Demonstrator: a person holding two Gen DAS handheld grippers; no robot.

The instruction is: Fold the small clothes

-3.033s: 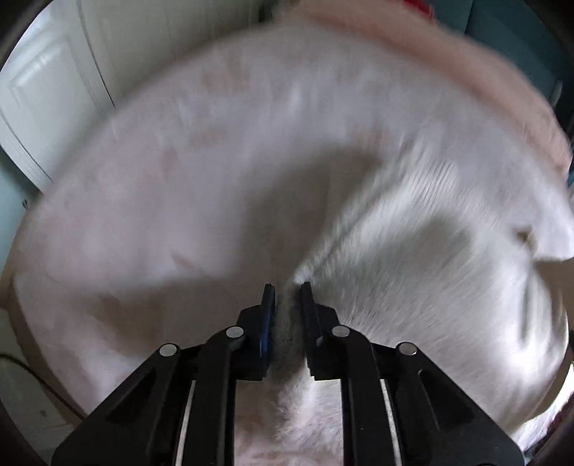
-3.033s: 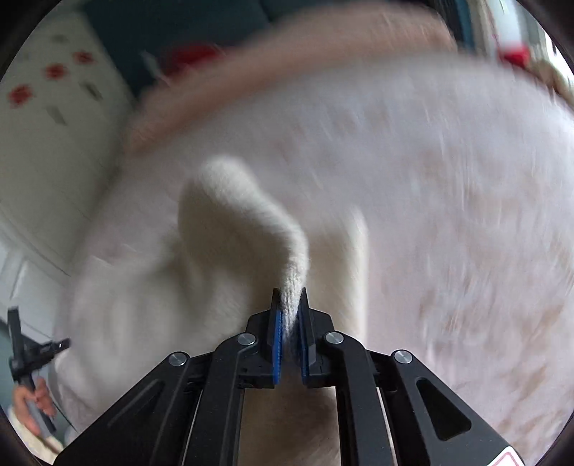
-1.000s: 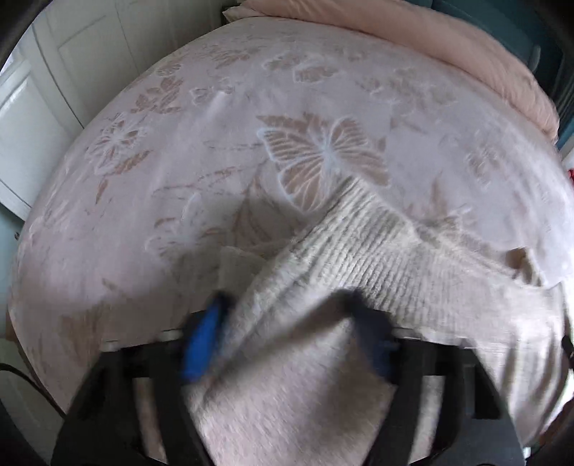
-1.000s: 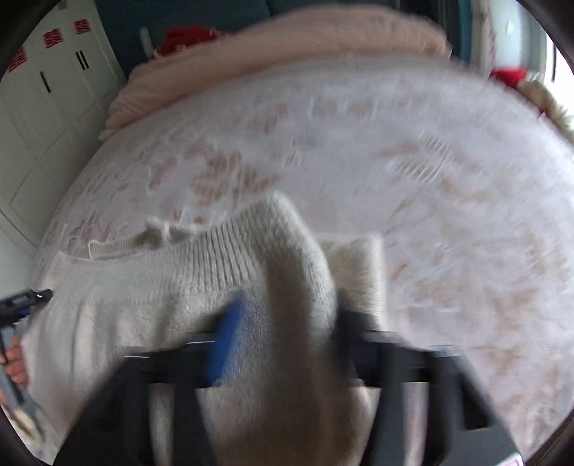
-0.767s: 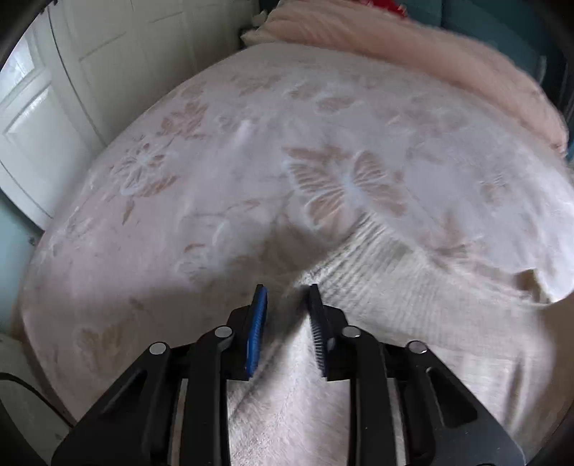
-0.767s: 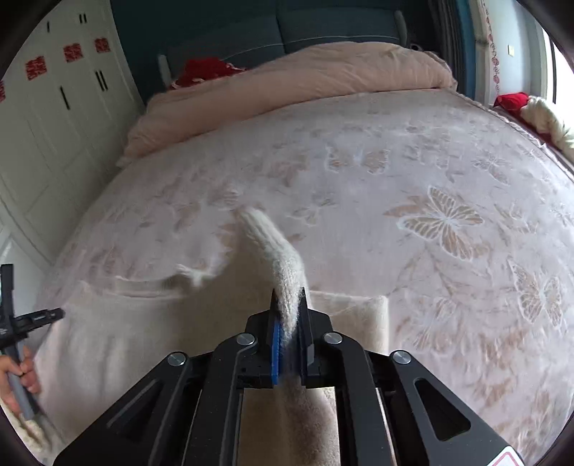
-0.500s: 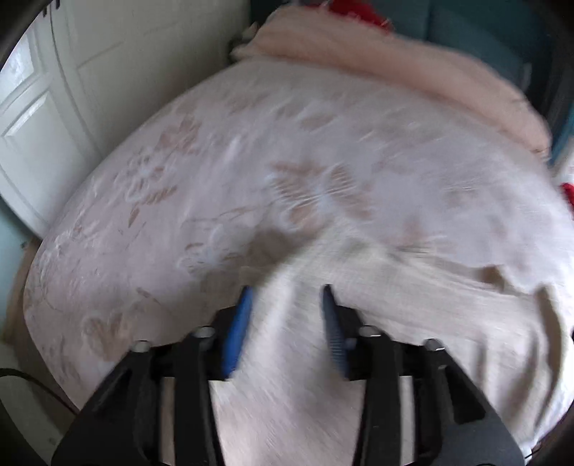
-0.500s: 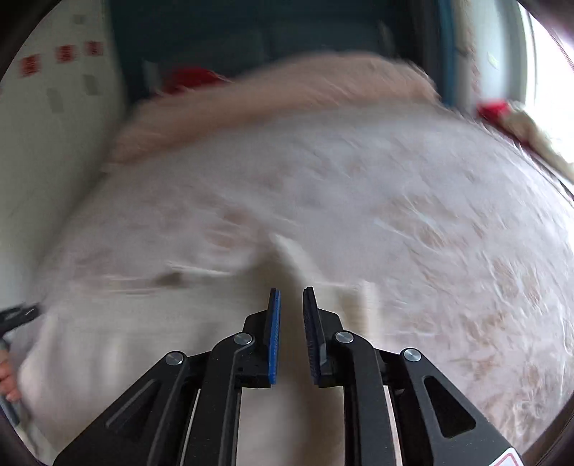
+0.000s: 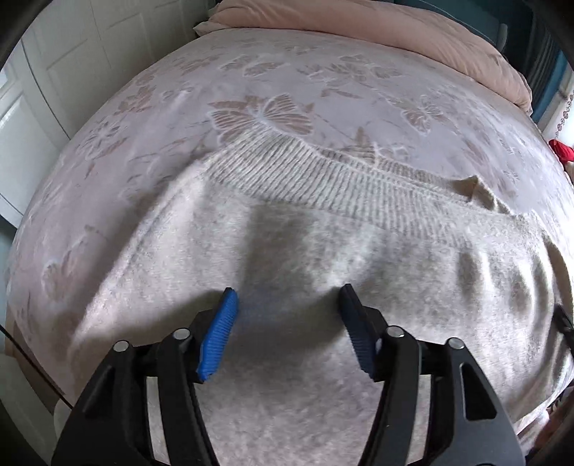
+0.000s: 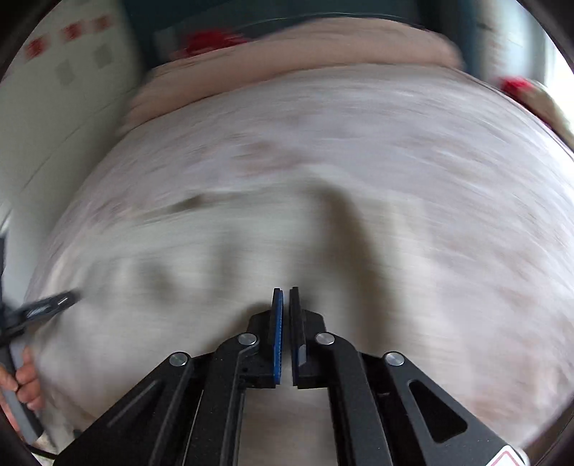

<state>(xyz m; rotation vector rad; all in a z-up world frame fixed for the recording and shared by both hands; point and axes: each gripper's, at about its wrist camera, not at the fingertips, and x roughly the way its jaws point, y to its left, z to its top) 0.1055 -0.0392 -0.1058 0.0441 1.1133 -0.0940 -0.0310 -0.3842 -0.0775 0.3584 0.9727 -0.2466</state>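
Note:
A cream knitted sweater (image 9: 323, 258) lies spread on the bed, its ribbed band (image 9: 323, 175) at the far side. My left gripper (image 9: 287, 297) is open and empty, just above the sweater's body. In the right wrist view the picture is motion-blurred; the sweater (image 10: 215, 258) shows as a pale mass. My right gripper (image 10: 286, 297) has its jaws almost together with nothing between them, above the sweater's right part. The left gripper's tip (image 10: 46, 304) shows at the left edge of that view.
The bed carries a pink cover with butterfly patterns (image 9: 262, 111). A pink duvet (image 9: 358, 21) lies bunched at the far end. White cupboard doors (image 9: 43, 71) stand to the left. A red item (image 9: 559, 150) lies at the right edge.
Both grippers let go of the sweater, which now lies flat. My left jaws have opened wide. My right jaws have closed to a thin gap and the right gripper is moving fast.

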